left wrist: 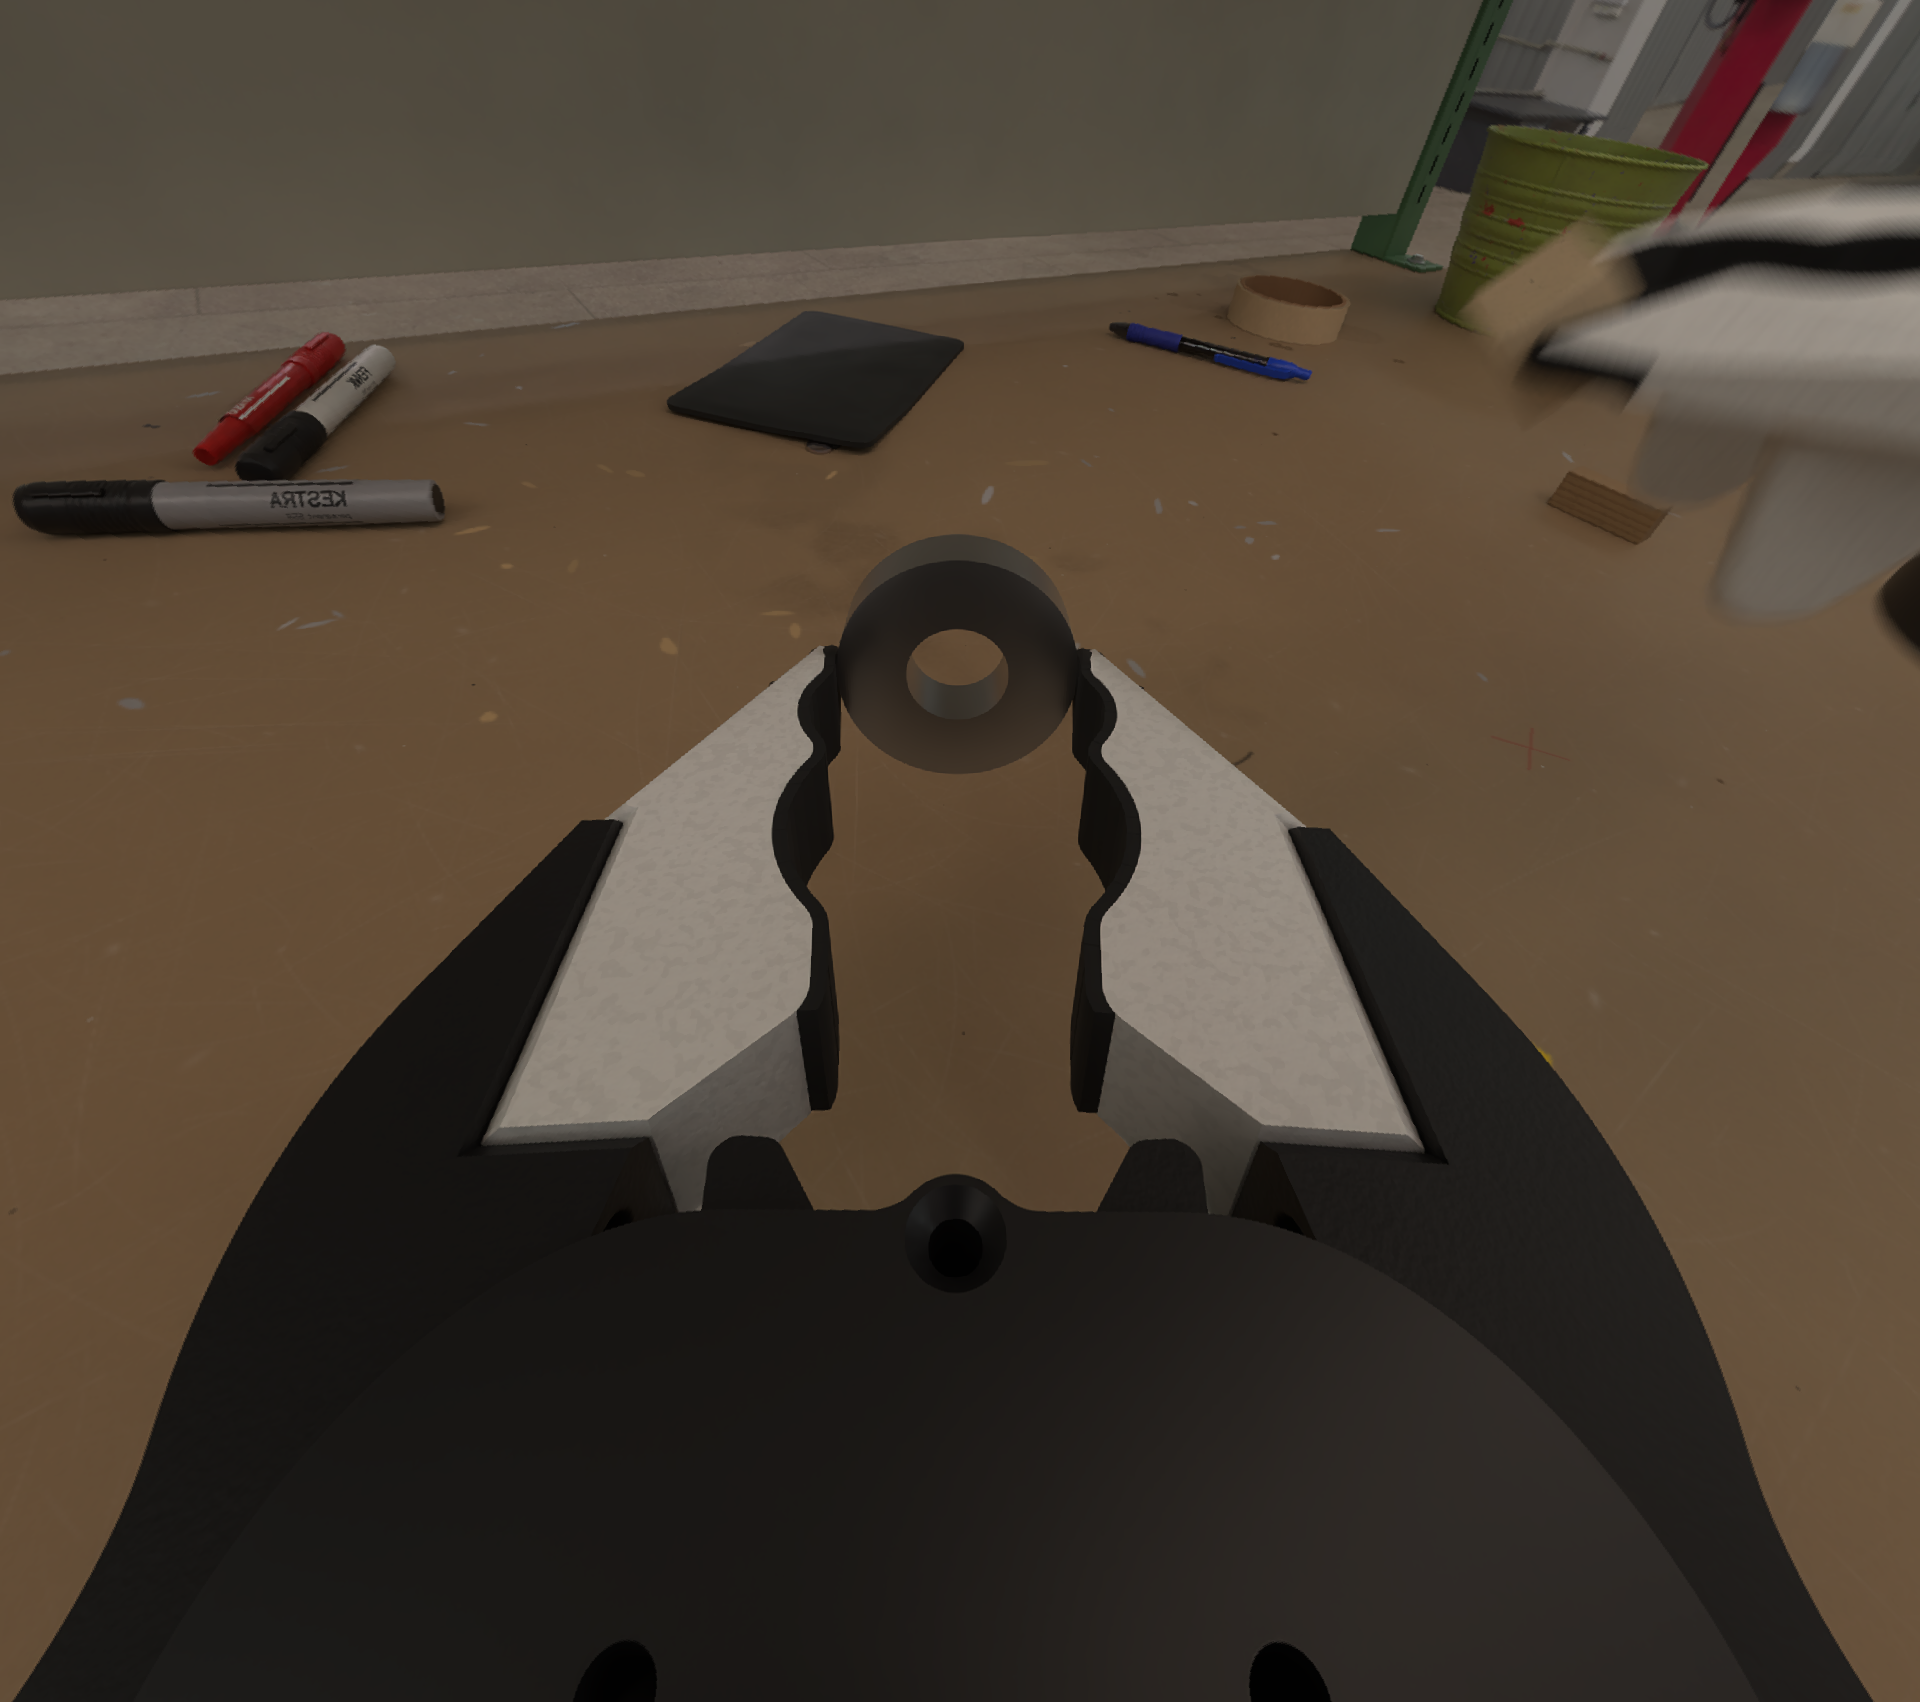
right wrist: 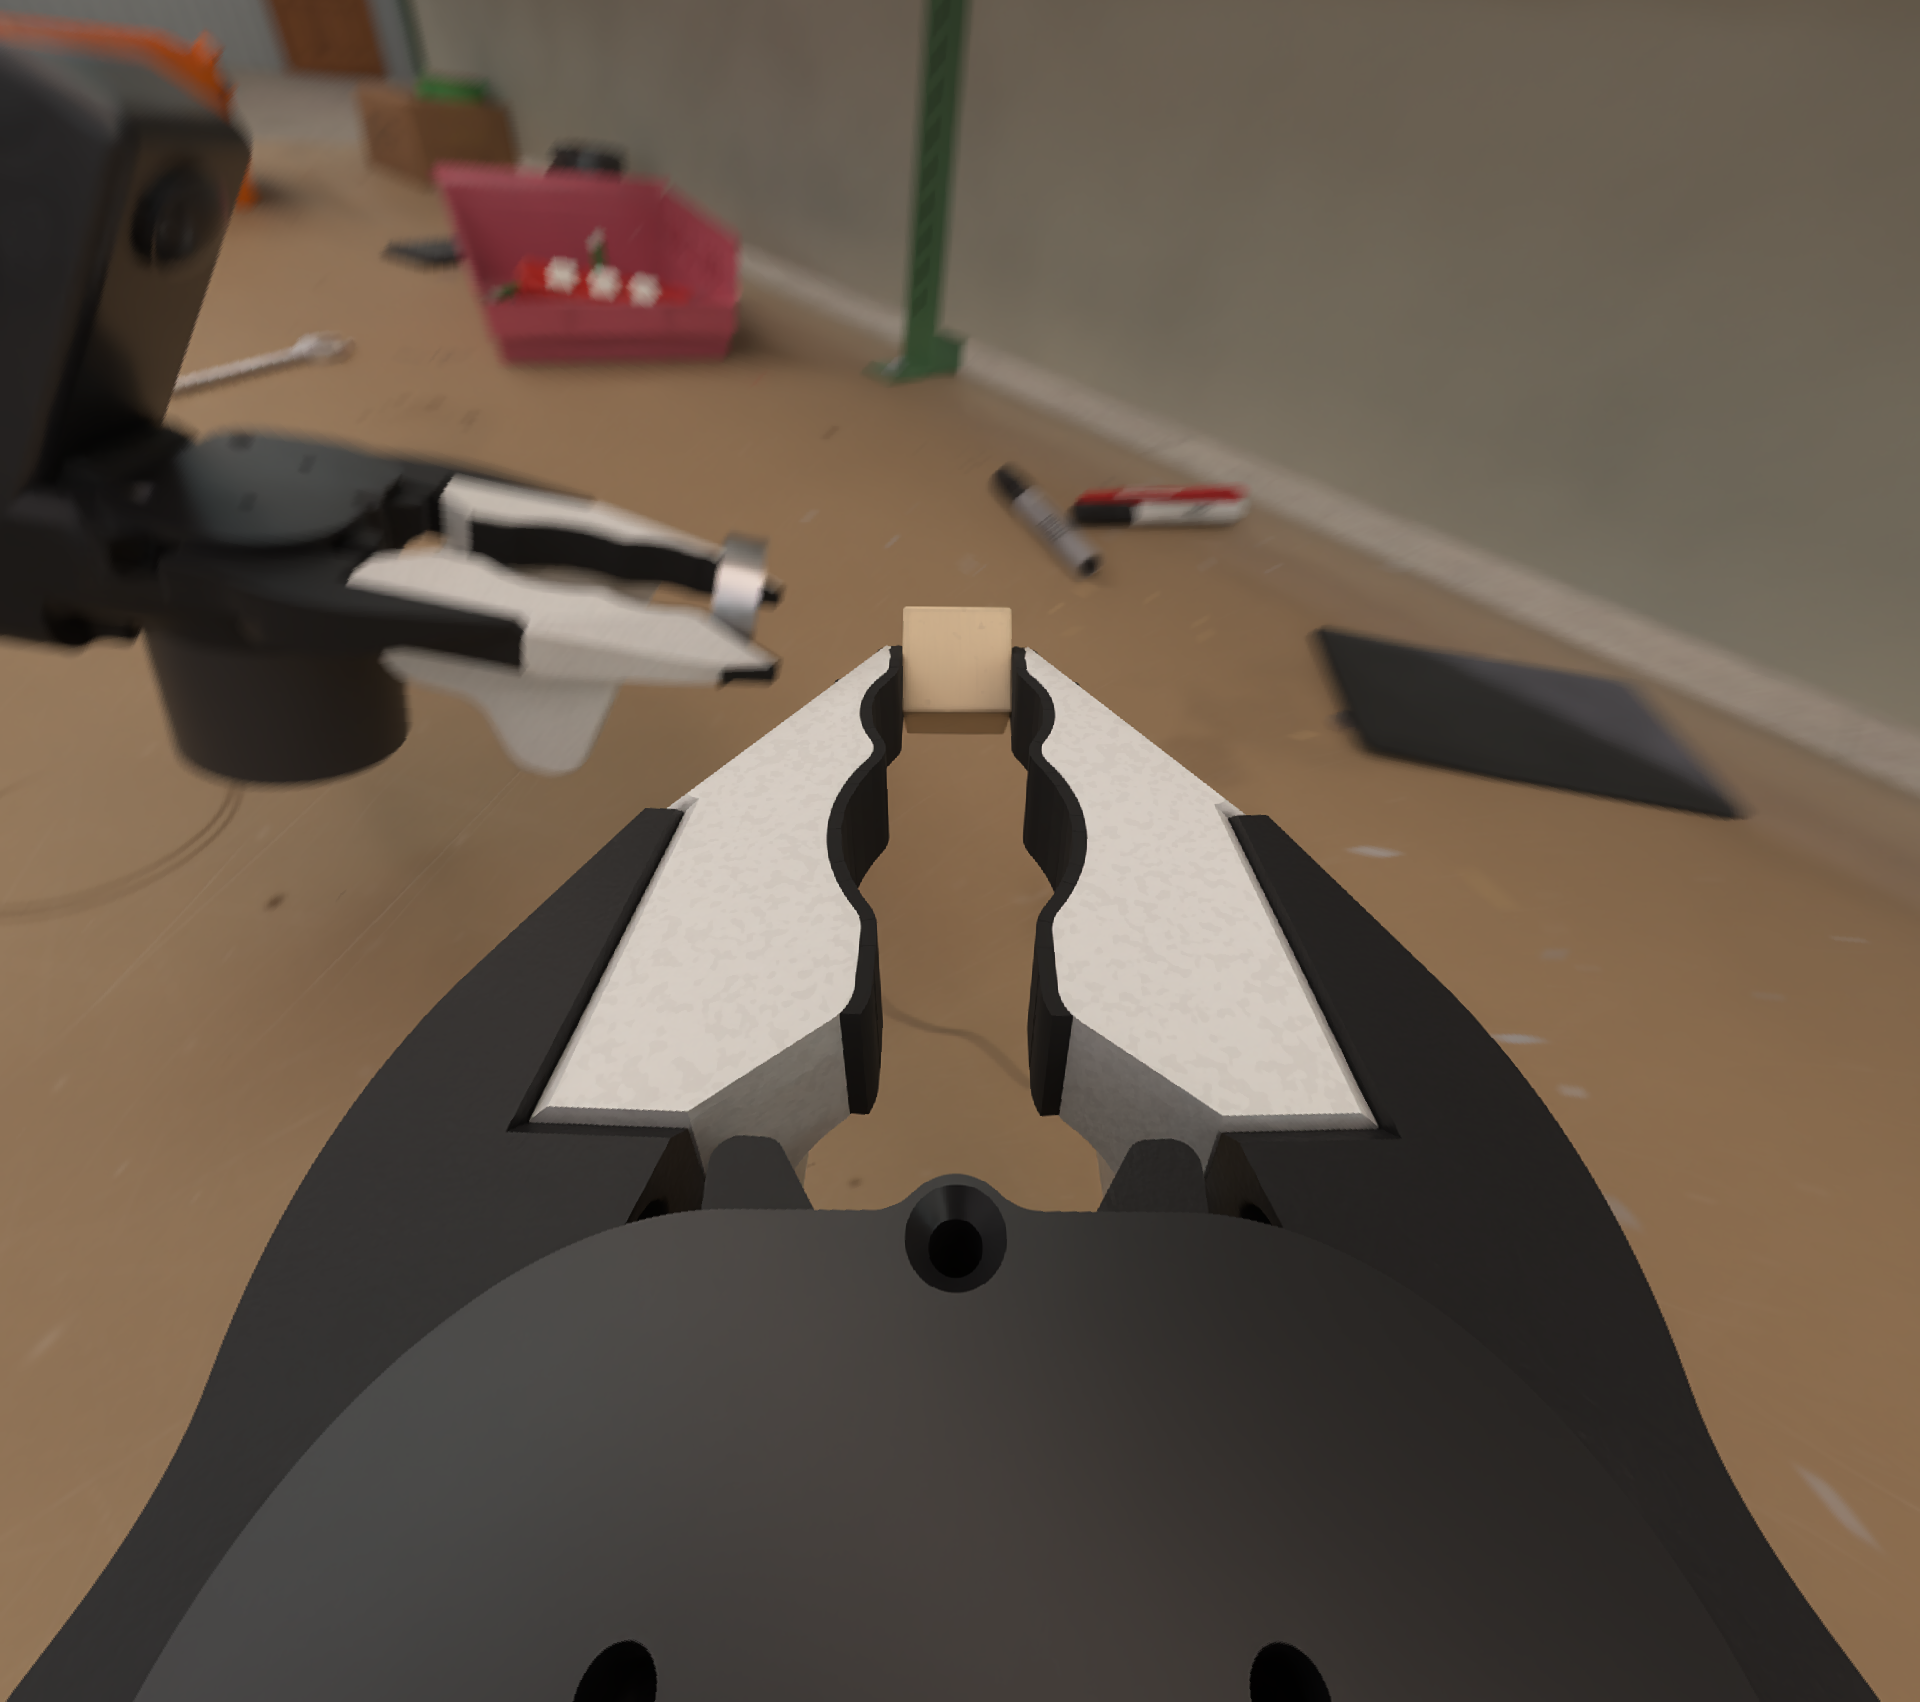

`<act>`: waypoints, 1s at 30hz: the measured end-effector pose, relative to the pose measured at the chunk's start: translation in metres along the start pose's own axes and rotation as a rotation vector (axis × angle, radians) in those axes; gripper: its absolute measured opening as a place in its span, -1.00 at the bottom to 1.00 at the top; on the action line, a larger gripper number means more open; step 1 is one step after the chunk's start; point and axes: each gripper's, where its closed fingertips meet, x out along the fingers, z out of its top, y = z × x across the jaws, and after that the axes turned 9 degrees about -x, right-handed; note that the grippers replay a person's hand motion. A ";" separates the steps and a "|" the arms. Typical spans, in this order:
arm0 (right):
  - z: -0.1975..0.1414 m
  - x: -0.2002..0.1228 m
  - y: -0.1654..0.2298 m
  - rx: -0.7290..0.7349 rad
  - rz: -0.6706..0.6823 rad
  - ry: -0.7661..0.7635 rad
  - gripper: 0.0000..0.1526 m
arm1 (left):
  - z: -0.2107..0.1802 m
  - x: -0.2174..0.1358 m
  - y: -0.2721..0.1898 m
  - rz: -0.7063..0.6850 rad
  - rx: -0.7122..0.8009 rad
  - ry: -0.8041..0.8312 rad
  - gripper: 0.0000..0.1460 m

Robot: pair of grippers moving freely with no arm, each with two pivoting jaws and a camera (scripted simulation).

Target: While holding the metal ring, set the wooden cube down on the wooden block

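Observation:
My left gripper point(left wrist: 956, 665) is shut on a thick grey metal ring point(left wrist: 956, 655) and holds it upright above the table. My right gripper point(right wrist: 956, 665) is shut on a small pale wooden cube point(right wrist: 956, 660) at its fingertips, above the table. In the left wrist view the right gripper point(left wrist: 1584, 302) appears blurred at the far right with the cube point(left wrist: 1527, 296). A flat wooden block point(left wrist: 1605, 507) lies on the table below and just in front of it. The right wrist view shows the left gripper point(right wrist: 764, 629) with the ring point(right wrist: 740, 582) on the left; the block is hidden there.
Three markers point(left wrist: 229, 504) lie at the left, a black pad point(left wrist: 821, 379) in the middle, a blue pen point(left wrist: 1210, 351), a tape roll point(left wrist: 1288, 307) and a green bucket point(left wrist: 1558, 218) at the back right. A pink bin point(right wrist: 603, 270) and a wrench point(right wrist: 260, 364) lie farther off.

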 end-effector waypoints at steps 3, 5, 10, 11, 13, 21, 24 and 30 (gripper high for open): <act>0.036 -0.046 -0.051 -0.011 -0.185 -0.096 -0.74 | -0.002 0.001 -0.001 -0.010 0.002 0.008 -0.39; 0.052 -0.088 -0.090 -0.017 -0.316 -0.122 -0.74 | -0.004 0.002 -0.003 -0.015 0.003 0.018 -0.39; 0.013 -0.183 -0.187 0.041 -0.609 0.084 -0.74 | -0.007 0.004 -0.006 -0.020 0.020 0.033 -0.39; -0.008 -0.195 -0.200 0.075 -0.642 0.163 -0.74 | -0.007 0.005 -0.007 -0.020 0.024 0.037 -0.39; -0.051 -0.210 -0.220 0.177 -0.663 0.284 -0.74 | -0.008 0.005 -0.008 -0.025 0.027 0.042 -0.39; -0.159 -0.208 -0.234 0.435 -0.568 0.477 -0.74 | -0.010 0.007 -0.010 -0.049 0.013 0.056 -0.39; -0.172 -0.199 -0.231 0.406 -0.541 0.545 -0.74 | -0.012 0.007 -0.012 -0.057 0.017 0.066 -0.39; -0.206 -0.194 -0.237 0.325 -0.546 0.724 -0.74 | -0.014 0.007 -0.017 -0.067 0.051 0.073 -0.39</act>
